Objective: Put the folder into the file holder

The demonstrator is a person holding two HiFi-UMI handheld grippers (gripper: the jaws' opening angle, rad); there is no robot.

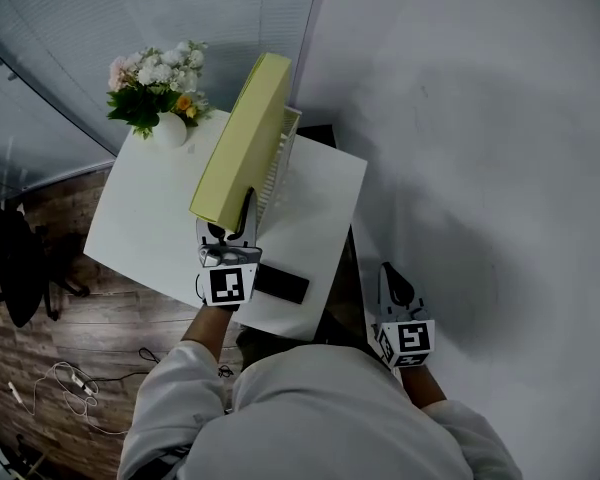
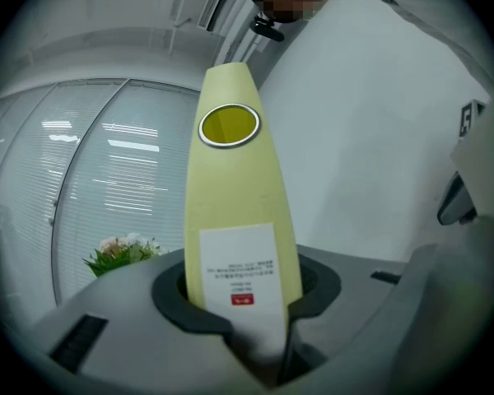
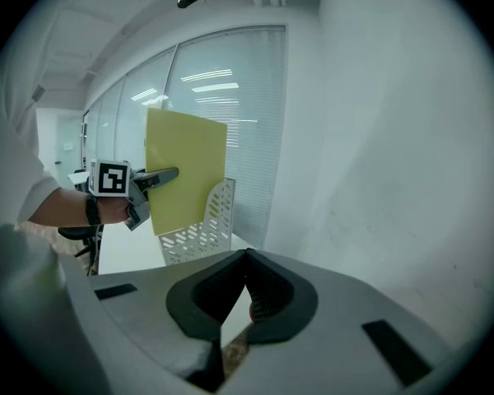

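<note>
The left gripper point(image 1: 242, 218), reaching forward on an outstretched arm, is clamping the spine end of a yellow folder point(image 1: 242, 133), holding it raised and tilted against the white file holder point(image 1: 283, 158) on the table point(image 1: 145, 218). The right gripper point(image 1: 393, 280) is hanging low beside the table, jaws closed on nothing.

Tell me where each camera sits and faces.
Head view: on the head, looking steeply down at the table; left tool, right tool and sleeves show.
Left gripper view: on the left tool, looking along the clamped folder; white coat behind.
Right gripper view: on the right tool, facing the file holder; left forearm shows.
Shared: all see the folder.
</note>
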